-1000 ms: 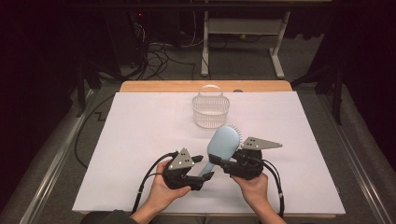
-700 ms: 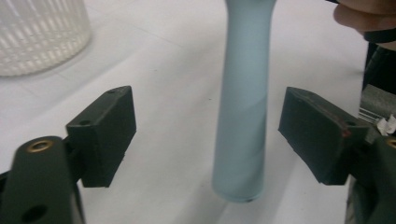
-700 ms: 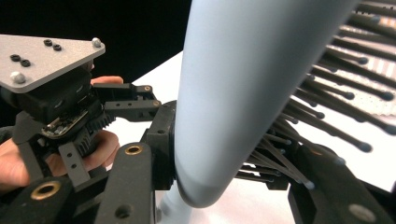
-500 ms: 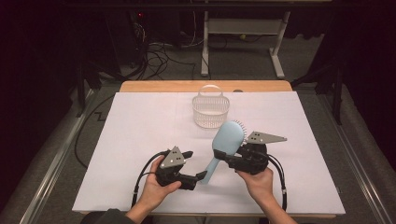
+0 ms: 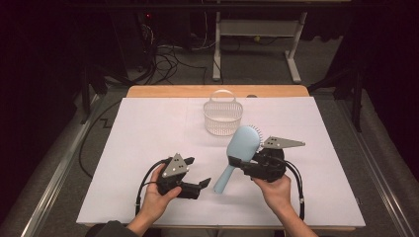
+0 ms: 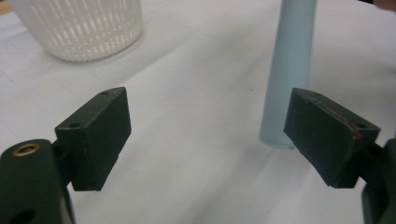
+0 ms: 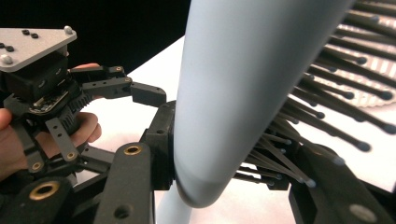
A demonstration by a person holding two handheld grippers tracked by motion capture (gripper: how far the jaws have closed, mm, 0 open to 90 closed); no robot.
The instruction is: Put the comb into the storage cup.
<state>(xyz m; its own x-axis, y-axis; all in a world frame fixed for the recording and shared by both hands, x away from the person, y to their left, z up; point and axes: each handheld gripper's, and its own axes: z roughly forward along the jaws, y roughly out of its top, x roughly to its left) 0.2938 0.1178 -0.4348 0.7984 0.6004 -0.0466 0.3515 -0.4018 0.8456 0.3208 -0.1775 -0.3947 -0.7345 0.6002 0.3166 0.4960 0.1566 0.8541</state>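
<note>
No words, labels, brands or numbers can be read anywhere here. The hairbrush (image 5: pixel 240 149), the basket (image 5: pixel 223 113) and the table cover (image 5: pixel 138 133) are all plain.

1. The basket (image 5: pixel 223 112) stands on the worktop (image 5: pixel 143 128) near the middle of its far edge, well apart from both side edges.
2. The hairbrush (image 5: pixel 238 154) lies before the basket, toward the near edge and a little right of the middle; its head points toward the basket, its handle toward the near edge.
3. The right hand-held gripper (image 5: pixel 243 164) sits just right of the hairbrush, touching it where head meets handle.
4. The left hand-held gripper (image 5: pixel 203 183) lies left of the hairbrush's handle end, near it but apart, close to the near edge; the basket is behind it, well apart.
</note>
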